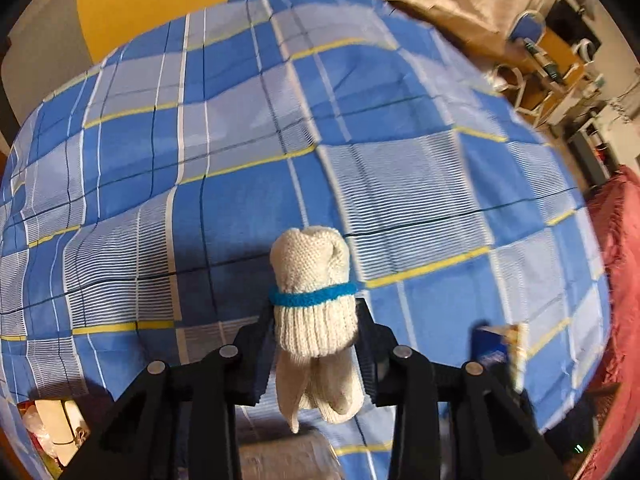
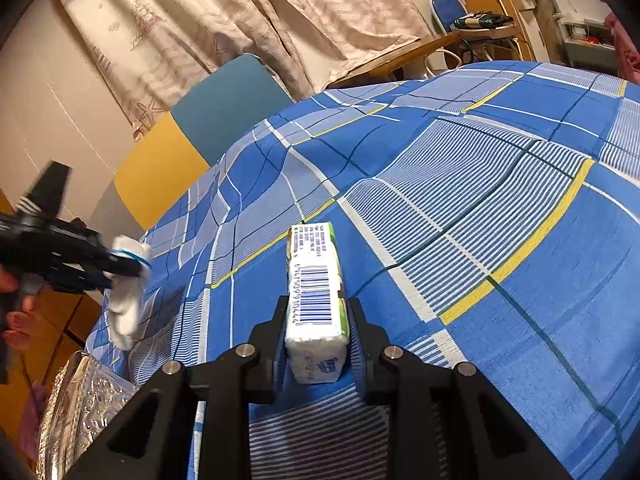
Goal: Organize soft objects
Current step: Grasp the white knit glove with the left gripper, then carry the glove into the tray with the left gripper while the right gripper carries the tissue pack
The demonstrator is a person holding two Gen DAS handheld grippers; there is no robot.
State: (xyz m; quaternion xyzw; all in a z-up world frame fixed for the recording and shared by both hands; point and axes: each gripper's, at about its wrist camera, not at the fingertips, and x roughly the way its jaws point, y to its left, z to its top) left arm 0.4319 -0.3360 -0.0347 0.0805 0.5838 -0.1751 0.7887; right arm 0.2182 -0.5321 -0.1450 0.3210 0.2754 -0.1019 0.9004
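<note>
My left gripper (image 1: pixel 314 320) is shut on a rolled cream knit glove (image 1: pixel 310 280) with a blue band, held above the blue plaid bedsheet (image 1: pixel 240 140); loose fingers of the glove dangle below the jaws. The same glove (image 2: pixel 128 280) and left gripper (image 2: pixel 132 268) show at the left of the right wrist view, with a hand behind them. My right gripper (image 2: pixel 316 312) is shut on a white and green tissue pack (image 2: pixel 316 280) with a barcode, held over the sheet (image 2: pixel 480 200).
A silver embossed container (image 2: pixel 80 400) sits at the bed's lower left edge. A yellow and teal headboard (image 2: pixel 192 140) and beige curtains (image 2: pixel 240 20) lie beyond the bed. A red blanket (image 1: pixel 620 260) lies at the right, and a blue chair (image 2: pixel 446 8) and a desk stand behind.
</note>
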